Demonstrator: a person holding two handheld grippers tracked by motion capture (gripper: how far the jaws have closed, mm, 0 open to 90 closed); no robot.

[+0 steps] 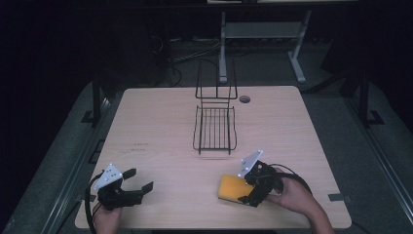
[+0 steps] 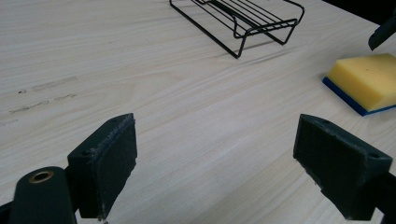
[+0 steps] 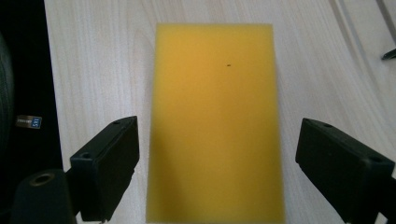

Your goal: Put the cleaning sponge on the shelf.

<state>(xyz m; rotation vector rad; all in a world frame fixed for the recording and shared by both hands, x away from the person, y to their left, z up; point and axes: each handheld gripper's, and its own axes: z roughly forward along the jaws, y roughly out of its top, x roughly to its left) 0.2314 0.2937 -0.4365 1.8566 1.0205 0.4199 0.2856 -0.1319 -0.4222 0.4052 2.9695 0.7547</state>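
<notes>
Straddling the yellow sponge (image 3: 215, 121), the fingers (image 3: 109, 163) of the right gripper (image 1: 249, 187) stand spread wide and released, one pad on each long side of the sponge with a strip of bare wood showing between pad and foam on both sides, so nothing is gripped. In the right gripper view the sponge runs from the 6 o'clock edge up toward 12 o'clock, a tiny dark speck on its top face. The left gripper view shows the same sponge (image 2: 366, 79) at about 2 o'clock, lying flat on the desk (image 2: 187, 107) with a thin blue layer under the yellow. From the high view the sponge (image 1: 231, 187) lies near the front edge of the desk (image 1: 160, 126), at roughly 5 o'clock from the desk's middle, with the right hand (image 1: 297, 200) behind the gripper. The left gripper (image 1: 139, 181) sits at about 7 o'clock near the front left corner, its fingers (image 2: 105, 163) likewise parted and released over bare wood, well apart from the sponge. A black wire rack (image 1: 215, 127) stands past the middle of the desk toward 12 o'clock, its tall wire back rising at the far end. A small round hole (image 1: 245, 99) in the desk lies just beside the rack at 1 o'clock.
</notes>
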